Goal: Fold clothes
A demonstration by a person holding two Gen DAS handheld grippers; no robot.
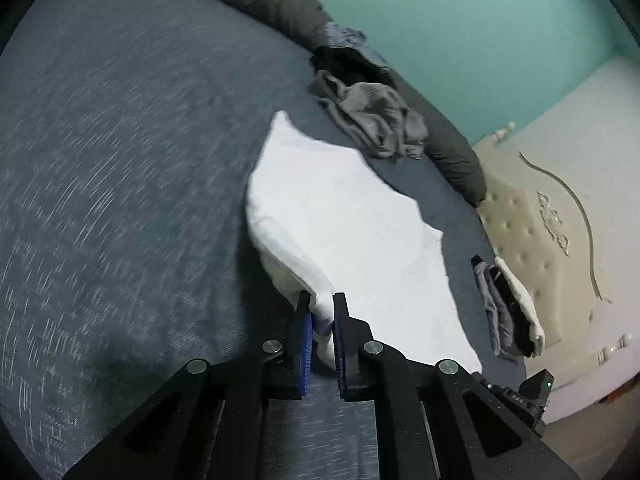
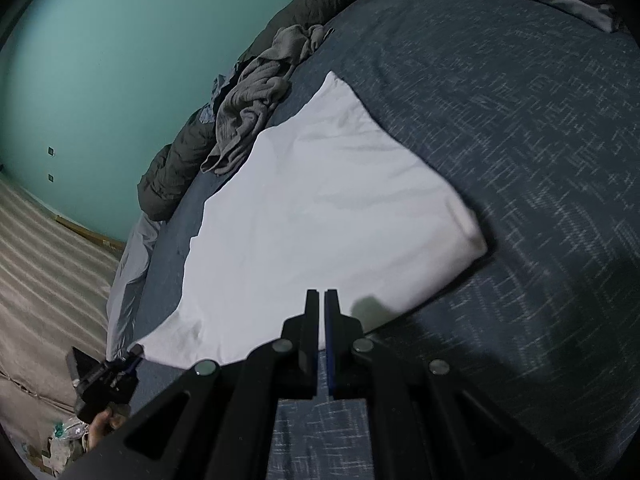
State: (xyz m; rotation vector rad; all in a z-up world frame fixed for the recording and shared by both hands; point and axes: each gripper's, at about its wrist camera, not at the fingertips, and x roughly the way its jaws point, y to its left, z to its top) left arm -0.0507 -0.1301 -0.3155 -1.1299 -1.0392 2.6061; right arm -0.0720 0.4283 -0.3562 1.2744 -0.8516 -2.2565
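The white garment (image 1: 344, 220) lies spread on the blue-grey bedspread (image 1: 120, 160) of the bed, partly folded over itself, with a doubled, puffy edge along one side and a flat single layer reaching toward the bed's edge. In the left wrist view the left gripper (image 1: 321, 312) has its blue-padded fingers (image 1: 306, 344) closed narrowly on a bunched corner of the white cloth, which stands up between the pads. In the right wrist view the right gripper (image 2: 321, 300) hovers at the near hem of the same garment (image 2: 320, 208); its fingers stand almost together with only a thin slit between them, and I cannot tell whether any cloth is pinched there.

Beyond the white garment, near the far edge of the bed, a crumpled grey garment (image 1: 372, 120) lies in a heap, with a black piece of clothing (image 1: 348, 64) just behind it. A dark olive quilt (image 1: 272, 0) runs rolled along the far side against the teal wall (image 1: 460, 20). A small stack of folded clothes (image 1: 508, 312), grey, black and white, sits close to the cream tufted headboard (image 1: 532, 220). In the right wrist view the left gripper shows low at the left, held by a hand (image 2: 102, 426), over striped flooring (image 2: 48, 260).
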